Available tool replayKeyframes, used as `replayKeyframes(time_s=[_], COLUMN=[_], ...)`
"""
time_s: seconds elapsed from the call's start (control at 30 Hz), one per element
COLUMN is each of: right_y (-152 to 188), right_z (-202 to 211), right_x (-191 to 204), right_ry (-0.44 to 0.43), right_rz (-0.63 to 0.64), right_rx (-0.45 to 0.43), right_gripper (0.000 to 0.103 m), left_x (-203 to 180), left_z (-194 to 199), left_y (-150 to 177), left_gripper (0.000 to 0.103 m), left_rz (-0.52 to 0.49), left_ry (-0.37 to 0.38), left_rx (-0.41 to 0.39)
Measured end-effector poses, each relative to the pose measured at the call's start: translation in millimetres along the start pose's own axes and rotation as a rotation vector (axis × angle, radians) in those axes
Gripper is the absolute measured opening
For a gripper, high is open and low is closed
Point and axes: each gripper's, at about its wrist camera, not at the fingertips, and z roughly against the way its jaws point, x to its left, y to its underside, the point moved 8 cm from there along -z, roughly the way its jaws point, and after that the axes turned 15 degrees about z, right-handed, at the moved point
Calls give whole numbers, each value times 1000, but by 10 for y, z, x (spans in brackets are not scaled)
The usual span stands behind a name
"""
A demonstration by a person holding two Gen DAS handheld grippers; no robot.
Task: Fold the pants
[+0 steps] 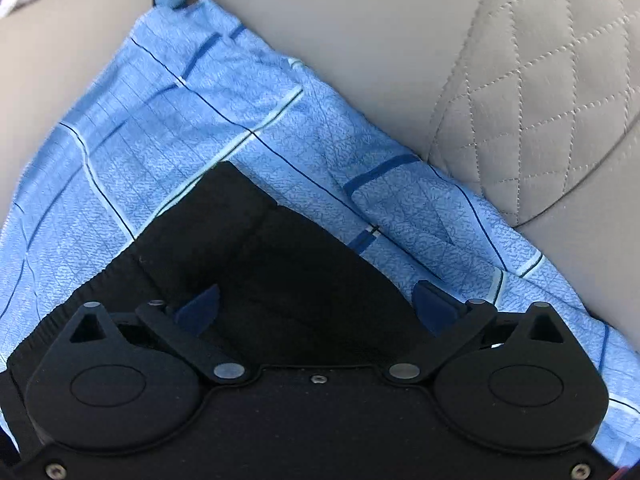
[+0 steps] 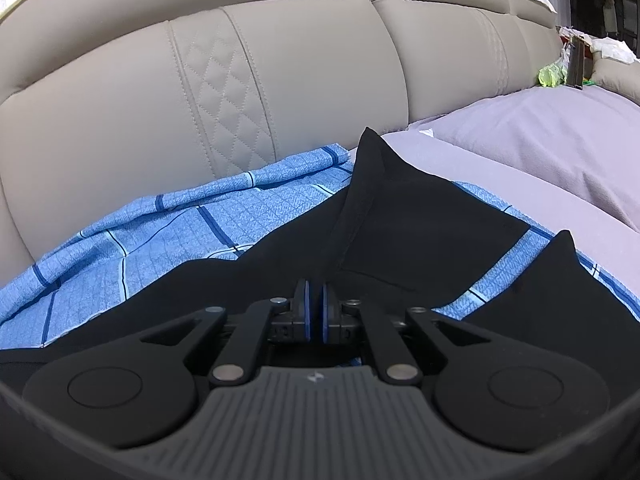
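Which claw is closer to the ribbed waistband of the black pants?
Left. The left claw hangs open right over the waistband. The right claw is shut by other black pants fabric, no waistband in its view.

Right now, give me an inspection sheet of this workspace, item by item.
Surface: blue checked sheet spread over the seat of a beige sofa, rumpled along the backrest.
Job's things: black pants lying on the sheet, partly folded over themselves, elastic waistband toward the left gripper.
Clutter: lilac cloth beside the sheet; small items on the far armrest, too small to identify.
Grippers: left gripper with jaws wide open over the waistband; right gripper with jaws nearly together, whether cloth is pinched cannot be told.
Cables: nothing seen.
Surroundings: quilted diamond stitching on the backrest.
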Motion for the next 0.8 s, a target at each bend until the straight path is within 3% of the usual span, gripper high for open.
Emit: replayKeyframes(time_s=[0.03, 0.07, 0.1, 0.13, 0.4, 0.63, 0.73, 0.8], right_y=[-5, -11, -20, -28, -81, 71, 146, 245], right_z=[17, 43, 65, 92, 381, 958, 1323, 1542], right_x=[-10, -23, -31, -37, -114, -202, -416, -598], right_ry=[-3, -6, -8, -11, -7, 46, 160, 190], right_rz=[-5, -7, -8, -6, -15, 42, 53, 5], right_rx=[-5, -12, -18, -25, -83, -142, -189, -196], right_gripper=[9, 9, 8, 8, 7, 6, 3, 3], left_x=[-5, -33, -59, -50, 370, 1435, 1923, 2145], left_z=[44, 125, 172, 232, 848, 1476, 1609, 1585], left_y=[15, 29, 62, 83, 53, 237, 420, 596], left_gripper=[77, 30, 9, 4, 2, 2, 2, 2], left_rz=[-2, -22, -38, -31, -66, -38, -50, -105], left_ry=[7, 43, 90, 115, 315, 498, 539, 534], left_rx=[-38, -83, -99, -99, -233, -397, -449, -451])
